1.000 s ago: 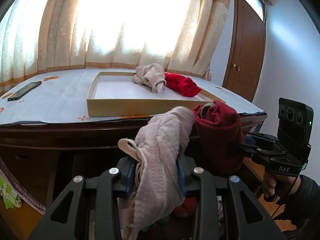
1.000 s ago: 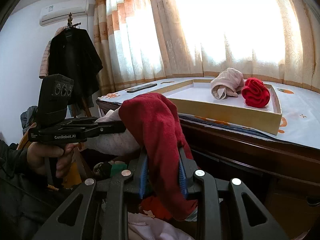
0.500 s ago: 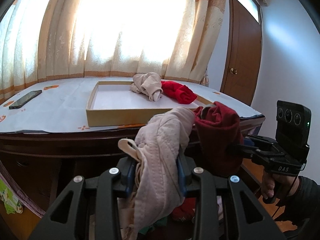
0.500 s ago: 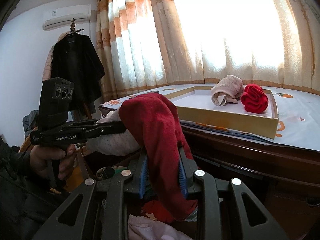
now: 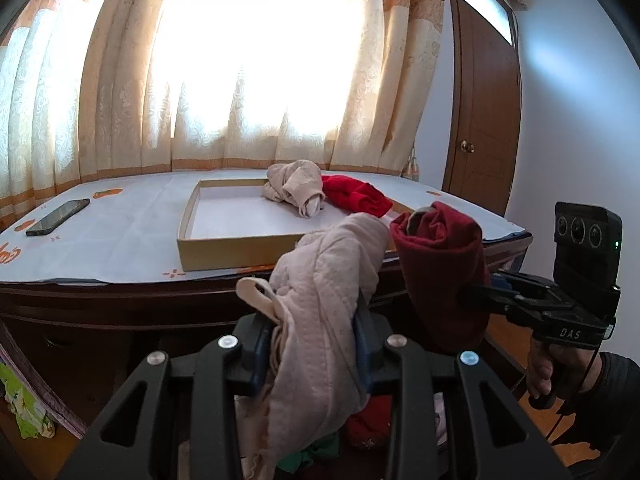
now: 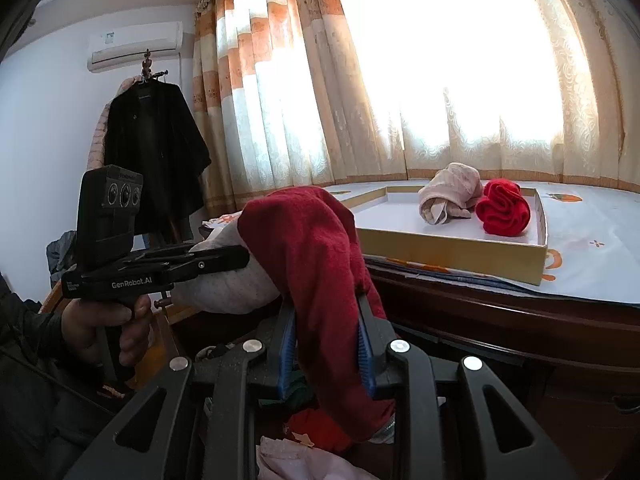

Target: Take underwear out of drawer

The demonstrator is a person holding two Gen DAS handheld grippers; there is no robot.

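Observation:
My left gripper [image 5: 312, 344] is shut on a pale pink underwear piece [image 5: 324, 300], held up in front of the dark wooden dresser [image 5: 120, 304]. My right gripper [image 6: 326, 344] is shut on a dark red underwear piece [image 6: 316, 260], held beside the left one; it also shows in the left wrist view [image 5: 440, 264]. The pink piece shows in the right wrist view [image 6: 228, 288]. Below both grippers lies the open drawer with more clothes [image 6: 312, 428]. On the dresser top a shallow cardboard tray [image 5: 224, 252] holds a beige bundle [image 5: 296, 192] and a bright red bundle [image 5: 356, 196].
A black phone [image 5: 58, 217] lies on the white cover at the dresser's left. Curtains hang behind. A wooden door [image 5: 484, 120] is at right. A coat rack with a black coat [image 6: 154, 156] stands at left.
Both grippers have risen with their garments, so the dresser top and tray sit lower and more openly in view. Both grips are unchanged.

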